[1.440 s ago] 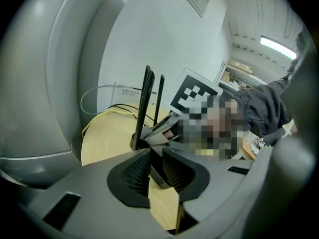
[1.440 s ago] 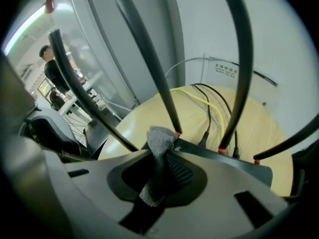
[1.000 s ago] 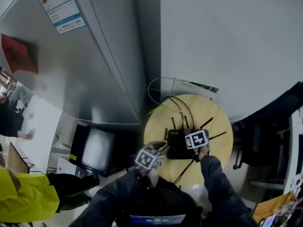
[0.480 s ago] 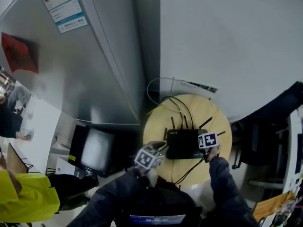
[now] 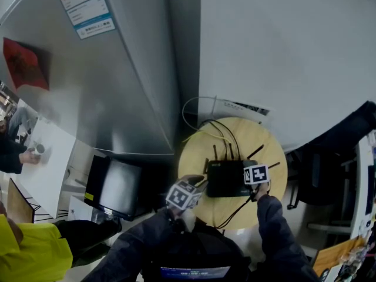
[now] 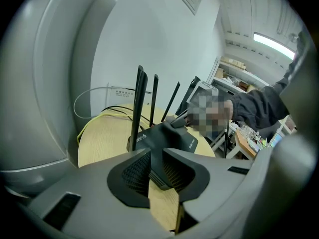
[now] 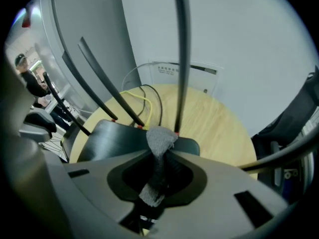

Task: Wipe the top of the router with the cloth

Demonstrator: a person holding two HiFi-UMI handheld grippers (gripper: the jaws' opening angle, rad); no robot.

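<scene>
Cloth of grey fabric (image 7: 159,141), bunched into a narrow strip, is pinched between the jaws of the right gripper (image 7: 158,176). The jaws are closed tight on it. Its free end pokes out ahead of the tips and rests on the top of the flat black plastic router (image 7: 114,138), close to the foot of one rear antenna.

The router lies near the middle of the round, pale wooden table (image 5: 265,145). Its thin black antennas (image 6: 137,108) rise from the back edge, some upright and some splayed. In the head view the right gripper sits over the router's right end.

The left gripper (image 6: 157,171) is at the router's left end. Its jaws are drawn in to a narrow gap with the router's near corner wedged between the ribbed pads, so it has hold of the casing there.

Behind the router a yellow cable (image 7: 137,94) and a black cable (image 7: 158,103) curl across the tabletop toward the plain white wall (image 5: 282,51). A white rectangular plate (image 7: 187,69) with small print is fixed low on that wall. A tall grey cabinet (image 5: 106,87) stands to the left of the table, with a blue-and-white label (image 5: 88,7) near its top. A dark-framed monitor (image 5: 117,187) sits on the floor beside it.
</scene>
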